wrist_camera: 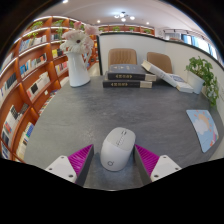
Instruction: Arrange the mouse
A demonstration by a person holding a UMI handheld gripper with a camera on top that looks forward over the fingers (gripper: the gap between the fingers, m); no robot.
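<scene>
A white computer mouse lies on the grey table, between my two fingers. My gripper is open: the magenta pads stand either side of the mouse with a gap on each side. The mouse rests on the table by its own weight, its narrow end pointing away from me.
A stack of dark books lies at the far side of the table, with a white vase-like figure to its left. A blue-and-white sheet lies at the right. Bookshelves line the left wall; a plant stands right.
</scene>
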